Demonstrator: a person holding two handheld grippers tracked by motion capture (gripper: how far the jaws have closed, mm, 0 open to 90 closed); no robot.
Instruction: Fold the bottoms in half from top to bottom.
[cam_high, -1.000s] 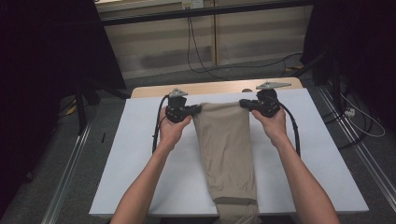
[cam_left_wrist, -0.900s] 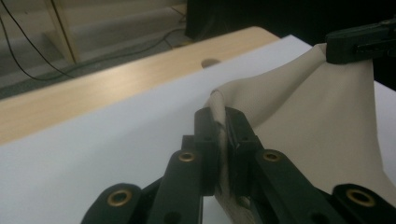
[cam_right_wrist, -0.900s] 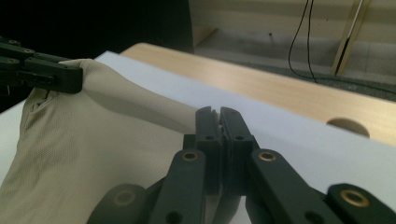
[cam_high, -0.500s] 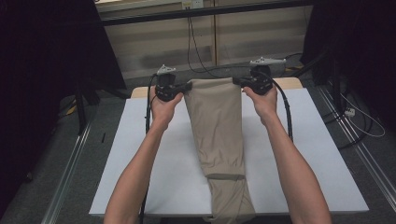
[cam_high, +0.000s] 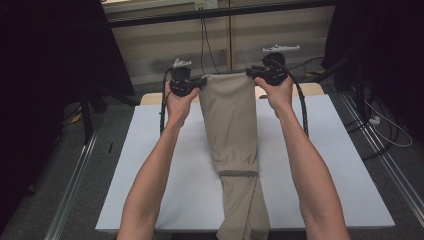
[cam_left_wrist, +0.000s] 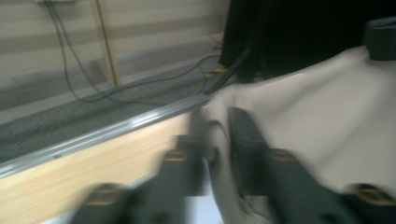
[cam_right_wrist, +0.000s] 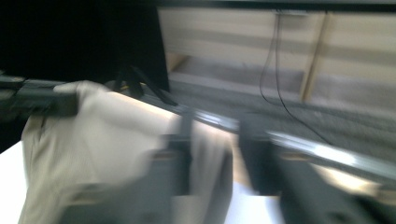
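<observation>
2 grippers held up a pair of beige trousers over the white table.

The left gripper (cam_high: 200, 82) and right gripper (cam_high: 248, 75) stood at the 2 top corners of the beige trousers (cam_high: 231, 125), lifted above the far edge of the white table (cam_high: 320, 165), the lower part trailing off the near edge. Both pairs of jaws had just been opening, with the cloth between them; the blurred gripper views left it unclear whether the pads pressed it. No brand, label or writing could be read.
</observation>
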